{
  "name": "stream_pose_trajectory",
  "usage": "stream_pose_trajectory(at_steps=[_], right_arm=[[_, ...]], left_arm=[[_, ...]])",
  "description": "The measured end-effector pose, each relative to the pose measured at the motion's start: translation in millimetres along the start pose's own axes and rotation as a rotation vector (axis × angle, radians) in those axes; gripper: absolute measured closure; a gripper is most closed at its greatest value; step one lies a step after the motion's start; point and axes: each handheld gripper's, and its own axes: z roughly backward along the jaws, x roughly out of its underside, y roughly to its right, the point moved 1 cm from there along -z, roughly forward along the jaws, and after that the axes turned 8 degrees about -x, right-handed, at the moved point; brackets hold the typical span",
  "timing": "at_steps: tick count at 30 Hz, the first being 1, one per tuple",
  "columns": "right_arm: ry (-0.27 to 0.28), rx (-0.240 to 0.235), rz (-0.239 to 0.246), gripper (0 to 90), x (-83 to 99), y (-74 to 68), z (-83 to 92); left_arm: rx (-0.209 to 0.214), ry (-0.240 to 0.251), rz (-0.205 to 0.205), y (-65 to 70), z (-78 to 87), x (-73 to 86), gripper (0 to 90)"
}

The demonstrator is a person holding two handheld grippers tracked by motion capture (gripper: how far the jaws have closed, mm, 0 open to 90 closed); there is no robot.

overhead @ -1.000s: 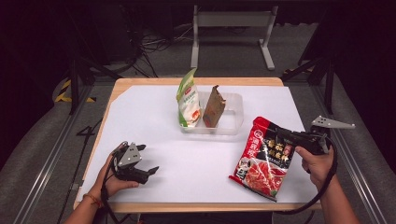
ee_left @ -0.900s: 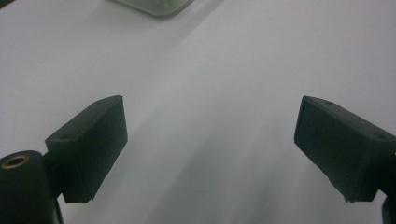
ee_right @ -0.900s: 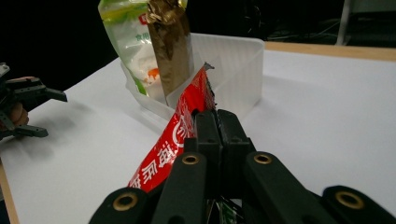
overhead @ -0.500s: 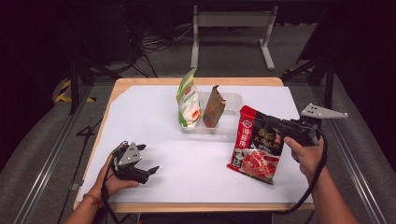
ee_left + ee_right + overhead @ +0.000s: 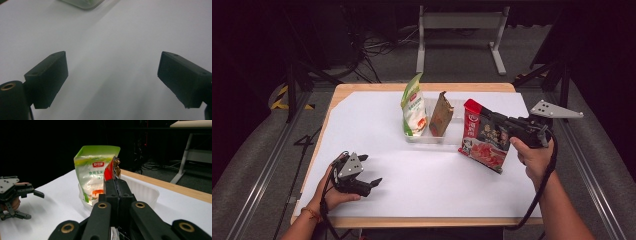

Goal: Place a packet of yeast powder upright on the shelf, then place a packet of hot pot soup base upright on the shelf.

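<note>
A red snack packet [image 5: 482, 139] hangs tilted above the white table sheet, just right of a clear plastic tray [image 5: 432, 136]. My right gripper [image 5: 490, 119] is shut on the packet's top edge [image 5: 112, 169]. In the tray stand a green-and-white pouch [image 5: 413, 107] and a brown pouch [image 5: 441, 115], both upright. The green-and-white pouch [image 5: 96, 177] sits directly ahead of the right jaws. My left gripper [image 5: 371, 170] rests on the table at the near left, open, with only bare sheet between its fingers [image 5: 50, 75].
The table's wooden edge [image 5: 422, 221] runs along the front. A white frame stand [image 5: 459, 30] is on the floor behind the table. Rails [image 5: 262, 165] flank the table's left side. The other gripper [image 5: 15, 195] lies low at the left of the right gripper view.
My right gripper has lifted the red packet off the table and carried it left and back toward the tray. The left gripper has stayed put.
</note>
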Motion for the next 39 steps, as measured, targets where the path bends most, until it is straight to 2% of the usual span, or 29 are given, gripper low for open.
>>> stream_pose_trajectory(at_steps=[7,13,15,21,25,27,32,35,39], right_arm=[[0.027,0.027,-0.001,89.6,-15.7,-1.2,-4.0],[0.051,0.070,-0.003,89.6,-28.9,-1.2,-14.5],[0.065,0.065,-0.002,89.6,-34.1,-1.9,-19.1],[0.069,0.099,0.010,89.7,-46.1,-5.2,-28.6],[0.076,0.130,0.013,89.7,-53.7,-1.9,-36.5],[0.092,0.143,-0.002,89.7,-57.0,3.3,-39.1],[0.098,0.185,-0.010,89.7,-62.9,8.4,-47.1],[0.092,0.194,-0.018,89.7,-65.2,10.3,-54.0],[0.072,0.218,-0.008,89.7,-68.5,9.8,-71.9]], left_arm=[[0.007,0.008,0.010,-2.6,-1.8,-0.5,10.2],[0.021,0.003,0.003,-2.3,-4.9,-0.7,10.2],[0.022,0.007,0.002,-1.8,-4.5,-0.8,10.2],[0.018,0.009,0.005,-1.4,-2.6,-0.5,10.2],[0.021,0.011,0.005,-0.5,-3.1,-1.2,10.2],[0.020,0.006,0.006,-1.4,-3.1,0.0,10.2],[0.015,0.006,0.002,-0.7,-2.6,0.2,10.2],[0.015,0.007,-0.002,-0.1,-2.3,-0.8,10.2],[0.014,0.007,-0.012,2.8,-1.9,-1.5,10.1]])
